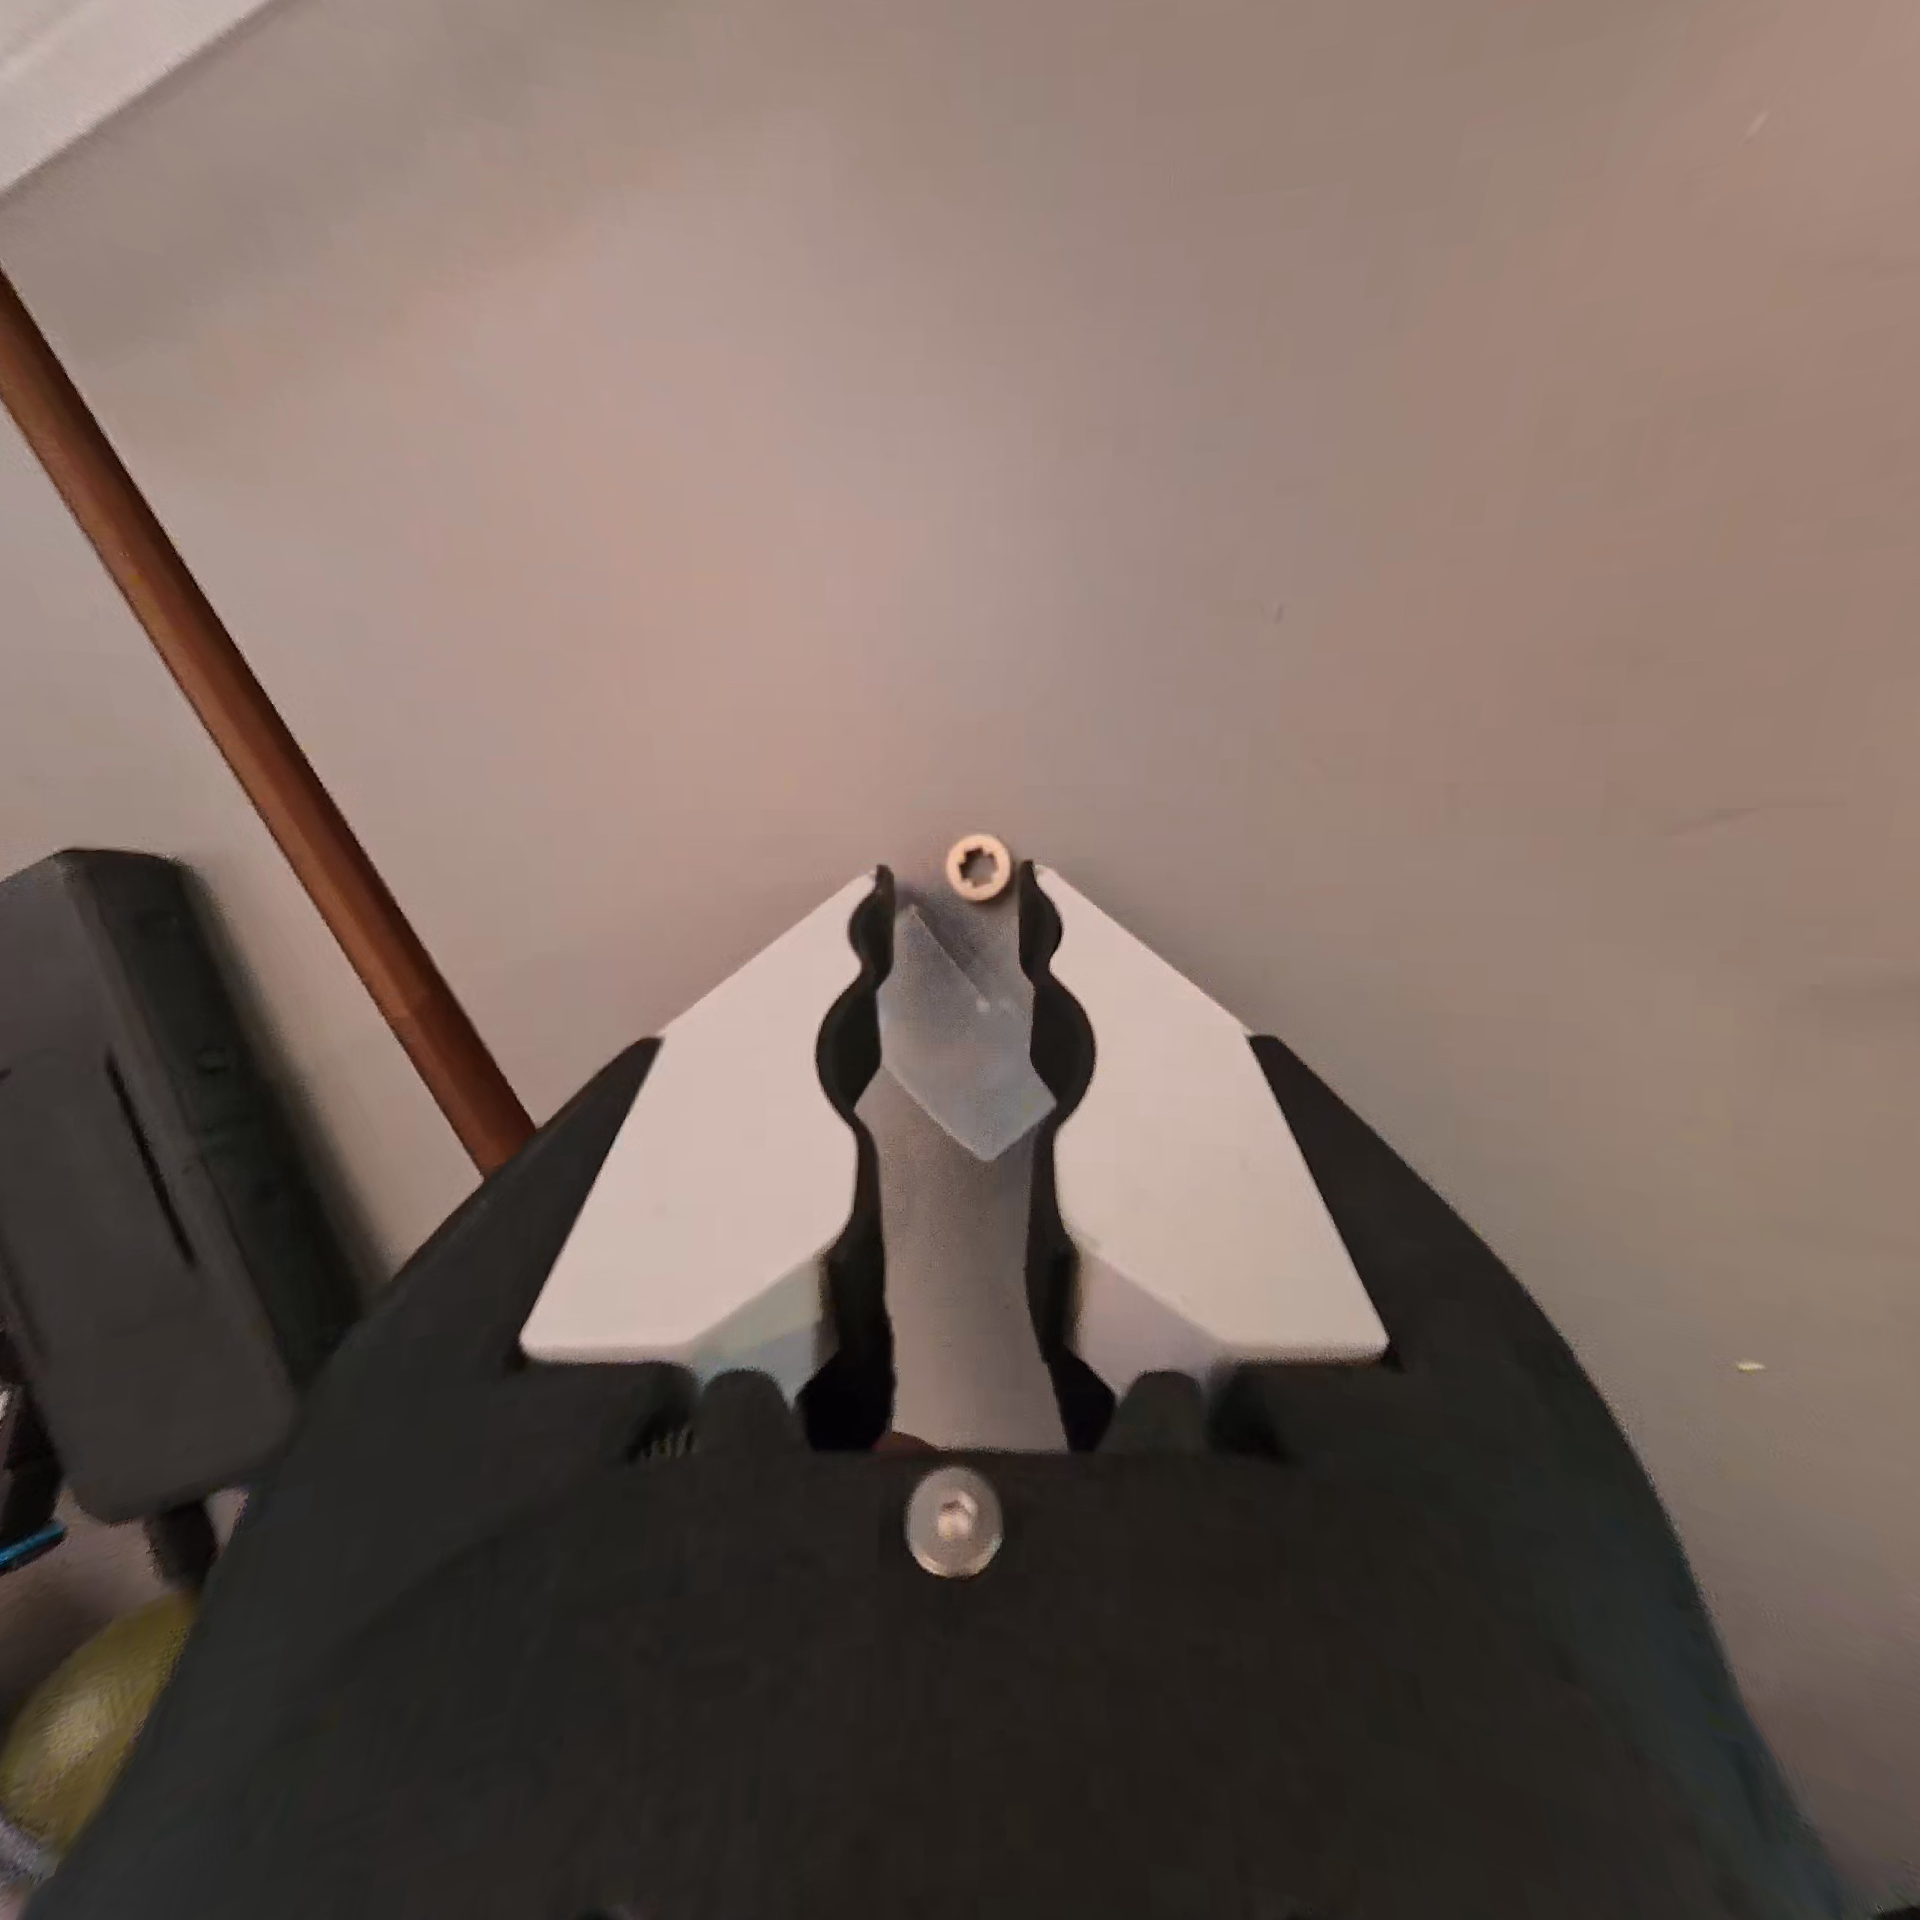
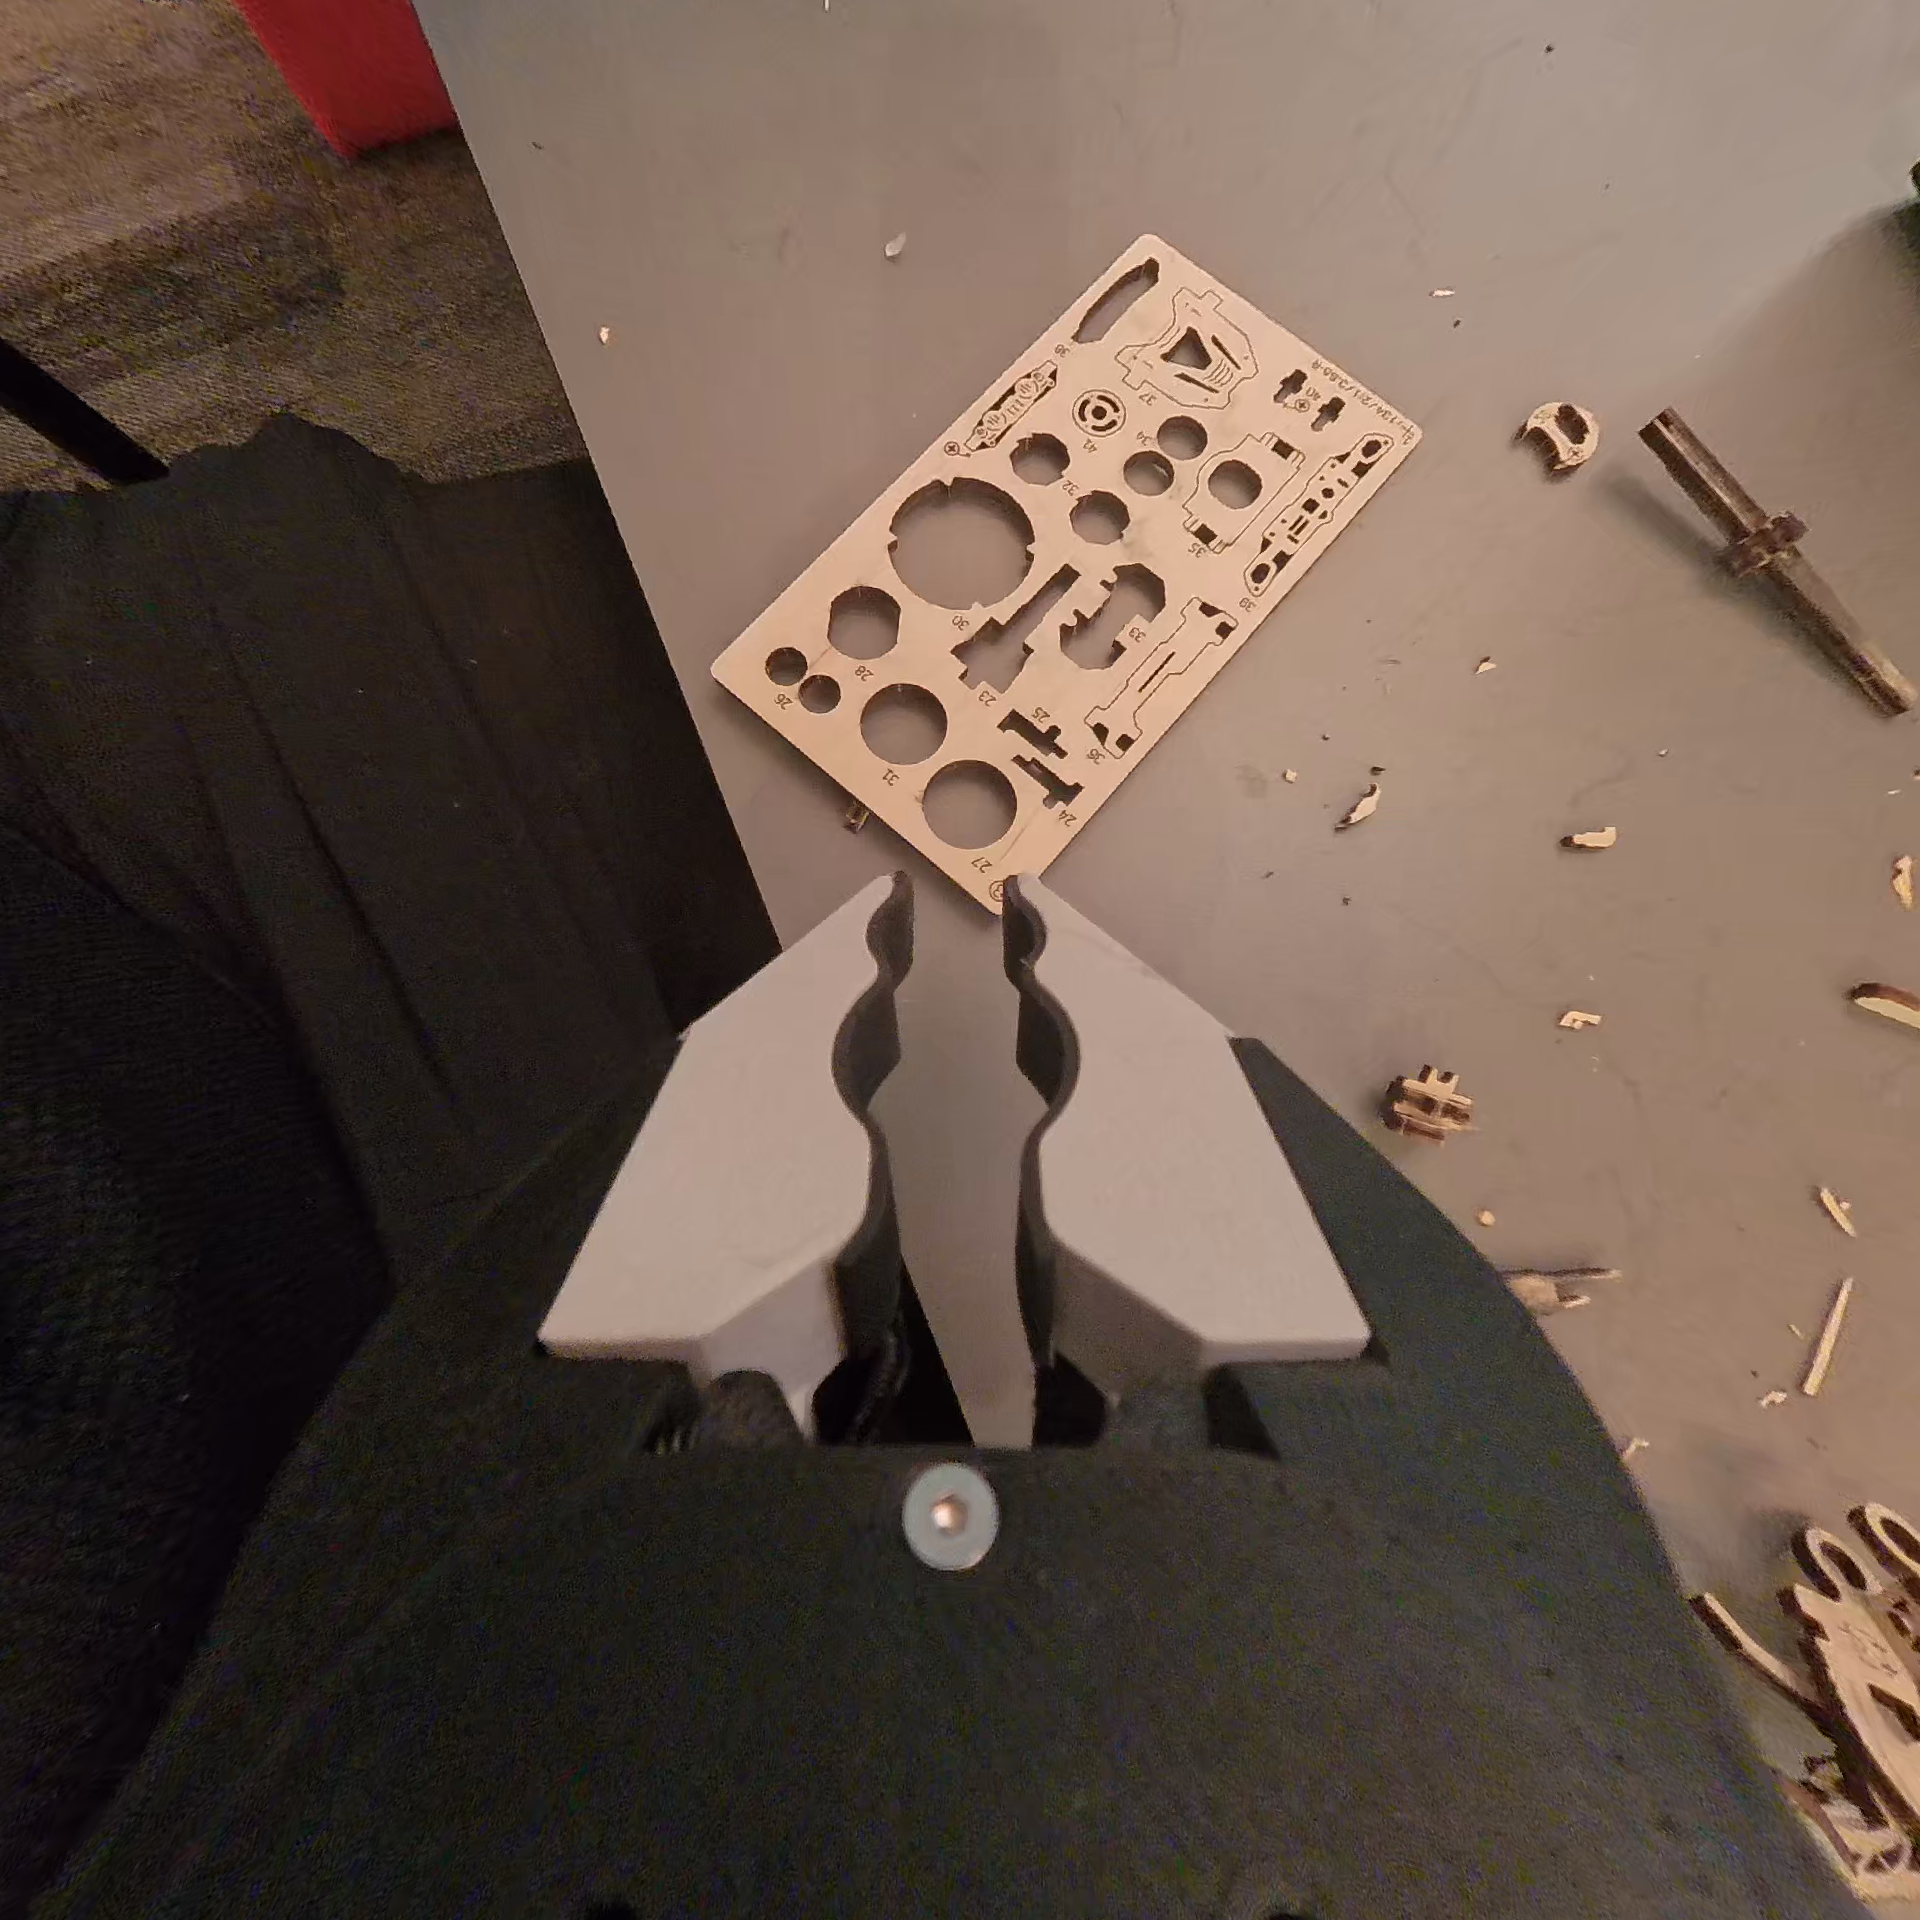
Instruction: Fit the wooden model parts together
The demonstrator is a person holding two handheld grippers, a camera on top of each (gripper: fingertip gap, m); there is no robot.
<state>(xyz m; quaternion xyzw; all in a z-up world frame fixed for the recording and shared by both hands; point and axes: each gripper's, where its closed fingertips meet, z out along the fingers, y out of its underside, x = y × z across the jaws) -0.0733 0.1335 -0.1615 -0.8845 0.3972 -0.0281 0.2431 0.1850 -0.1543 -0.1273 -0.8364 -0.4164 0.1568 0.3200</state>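
Pale, thin wooden parts sheet (image 2: 1060, 566) on smooth, matt grey table (image 2: 1455, 156).

You work over a plain grey tabletop (image 2: 1195, 156) in dim, warm light. Beyond its edge lies mottled carpet (image 2: 156, 187), where a red box (image 2: 343, 62) stands.

Parted jaws (empty) near wooden sheet (image 2: 1070, 566)

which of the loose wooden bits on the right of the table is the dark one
The long dark stick near the upper right edge, lying diagonally with a small collar round its middle. The other loose pieces, such as the small curved piece beside it, are pale wood.
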